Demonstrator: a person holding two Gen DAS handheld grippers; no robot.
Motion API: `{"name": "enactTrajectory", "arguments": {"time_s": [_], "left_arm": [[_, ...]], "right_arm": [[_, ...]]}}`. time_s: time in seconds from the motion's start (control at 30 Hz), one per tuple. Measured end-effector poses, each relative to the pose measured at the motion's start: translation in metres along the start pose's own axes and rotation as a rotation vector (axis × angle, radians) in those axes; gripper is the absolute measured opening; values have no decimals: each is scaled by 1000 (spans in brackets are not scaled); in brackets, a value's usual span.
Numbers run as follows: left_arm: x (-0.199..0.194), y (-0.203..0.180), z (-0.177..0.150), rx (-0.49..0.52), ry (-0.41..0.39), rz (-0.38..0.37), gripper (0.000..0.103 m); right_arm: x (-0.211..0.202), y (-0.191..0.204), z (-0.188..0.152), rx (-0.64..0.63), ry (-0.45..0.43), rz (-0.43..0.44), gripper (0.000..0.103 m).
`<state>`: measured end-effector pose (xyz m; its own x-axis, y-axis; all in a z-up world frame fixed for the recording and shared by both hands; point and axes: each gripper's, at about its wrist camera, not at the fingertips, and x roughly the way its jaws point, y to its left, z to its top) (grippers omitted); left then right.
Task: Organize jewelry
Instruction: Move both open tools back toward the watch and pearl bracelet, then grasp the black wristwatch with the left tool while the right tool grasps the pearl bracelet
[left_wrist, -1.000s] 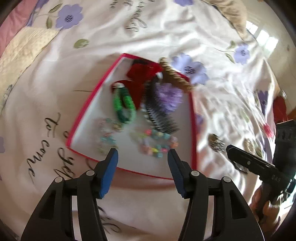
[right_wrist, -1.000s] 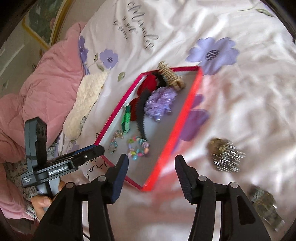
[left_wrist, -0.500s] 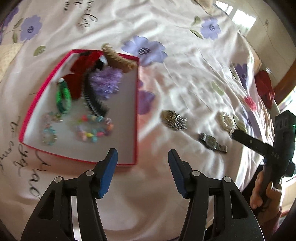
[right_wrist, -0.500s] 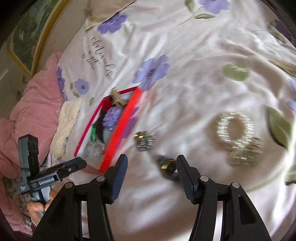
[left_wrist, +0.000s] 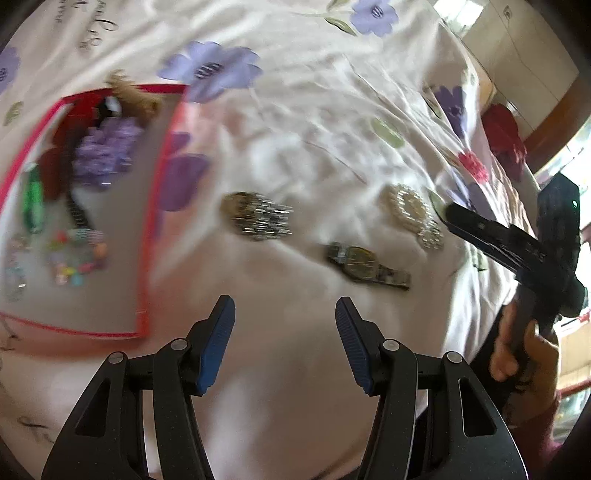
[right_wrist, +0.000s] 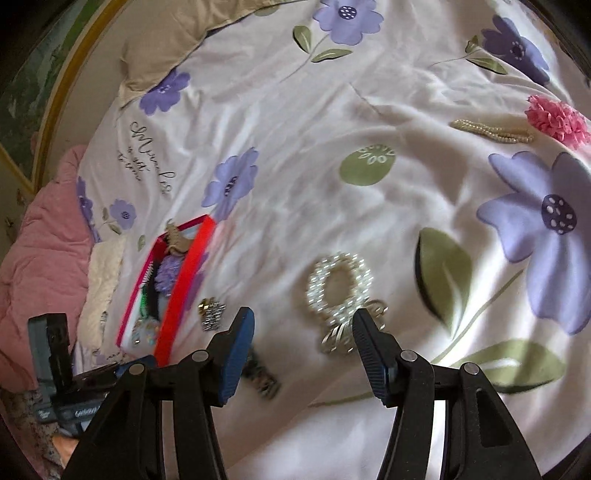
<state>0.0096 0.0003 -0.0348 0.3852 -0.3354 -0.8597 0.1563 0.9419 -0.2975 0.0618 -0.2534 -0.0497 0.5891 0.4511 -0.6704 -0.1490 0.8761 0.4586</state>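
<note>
From the left wrist, our left gripper (left_wrist: 284, 314) hangs over bare bedspread (left_wrist: 314, 110), its jaws standing apart with nothing between them. We take the red box (left_wrist: 147, 229) as our landmark: it already holds hair clips and bead bracelets, which suggests it is the collecting place. Just right of the box lies a metal bracelet (left_wrist: 256, 218); further right a watch (left_wrist: 367, 266); beyond that, furthest from the box, a pearl bracelet (left_wrist: 410, 210). These three lie loose on the cloth, so we judge them not yet sorted. The watch is nearest our jaws, ahead and to the right. At the far right edge a hand (left_wrist: 524, 354) carries our right gripper.

From the right wrist, our right gripper (right_wrist: 303, 317) is also empty, jaws apart, tipped down towards the cloth. The pearl bracelet (right_wrist: 338, 284) lies just ahead of the fingertips, well right of the box (right_wrist: 184, 273), and looks like the intended pick. The metal bracelet (right_wrist: 210, 312) sits close beside the box wall. The watch (right_wrist: 260, 373) is half hidden behind the left finger. Far from the box, at the upper right, lie a pearl necklace (right_wrist: 491, 131) and a pink flower (right_wrist: 557, 120).
</note>
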Motion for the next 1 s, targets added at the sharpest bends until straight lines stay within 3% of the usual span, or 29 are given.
{"name": "enactTrajectory", "arguments": {"time_s": [0.13, 0.3, 0.47, 0.57, 0.63, 0.77, 1.0], "left_arm": [[16, -24, 7, 7, 41, -35, 75], [46, -39, 19, -90, 120, -78, 82], [69, -57, 29, -76, 101, 24, 85], [76, -69, 27, 7, 67, 113, 78], [76, -74, 23, 68, 46, 151, 63], [68, -68, 21, 96, 28, 130, 47], [56, -57, 9, 101, 25, 83, 46]], "right_arm": [[12, -4, 8, -30, 30, -35, 61], [28, -9, 16, -56, 81, -36, 61], [33, -19, 17, -42, 104, -4, 61], [31, -27, 17, -12, 102, 24, 60], [29, -30, 17, 0, 97, 36, 60], [30, -32, 17, 8, 95, 48, 61], [33, -25, 14, -35, 92, 44, 62]]}}
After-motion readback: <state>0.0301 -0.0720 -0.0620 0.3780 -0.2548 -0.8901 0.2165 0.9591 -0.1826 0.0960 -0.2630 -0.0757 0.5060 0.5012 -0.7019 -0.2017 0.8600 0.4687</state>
